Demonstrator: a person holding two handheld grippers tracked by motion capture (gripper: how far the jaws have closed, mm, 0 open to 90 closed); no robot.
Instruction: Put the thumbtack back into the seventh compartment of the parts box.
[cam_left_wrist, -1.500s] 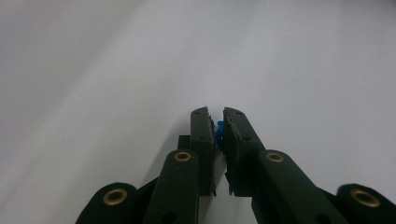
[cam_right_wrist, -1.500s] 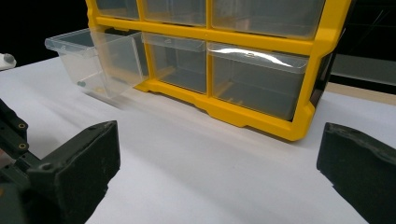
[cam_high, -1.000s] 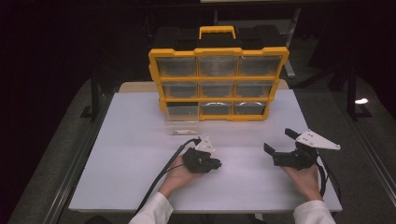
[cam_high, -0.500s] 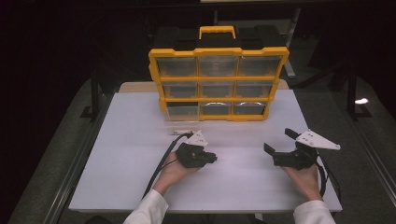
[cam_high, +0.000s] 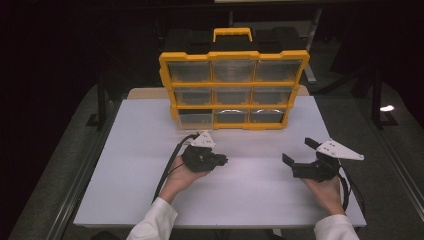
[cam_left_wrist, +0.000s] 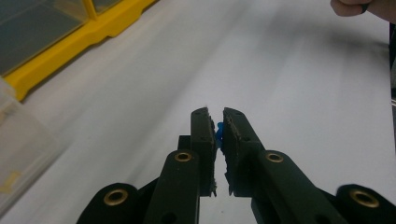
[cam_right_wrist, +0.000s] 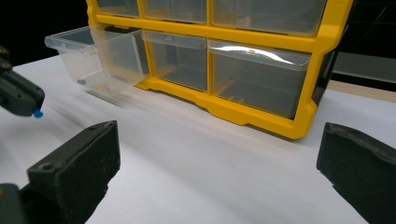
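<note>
A yellow organizer (cam_high: 234, 53) with clear drawers stands upright at the back of the white table (cam_high: 150, 140). Its bottom-left drawer (cam_right_wrist: 93, 56) is pulled out, and small bits lie on the drawer's floor. My left gripper (cam_high: 224, 160) hovers in front of that drawer, shut on a tiny blue piece (cam_left_wrist: 219, 128). The same blue piece (cam_right_wrist: 37, 113) pokes out of the left gripper's tip (cam_right_wrist: 33, 108) at the left edge of the right gripper view. My right gripper (cam_high: 297, 151) is held low at the right front, open, with nothing between its fingers (cam_right_wrist: 79, 158).
The organizer (cam_right_wrist: 261, 112) has a yellow handle (cam_high: 232, 33) on top and its other drawers are pushed in. Bare white tabletop (cam_high: 250, 170) lies between the two grippers. The surroundings beyond the table edges are dark.
My left gripper has moved away from the person, toward the organizer and a little left, still holding the blue piece. The right gripper has stayed put.
</note>
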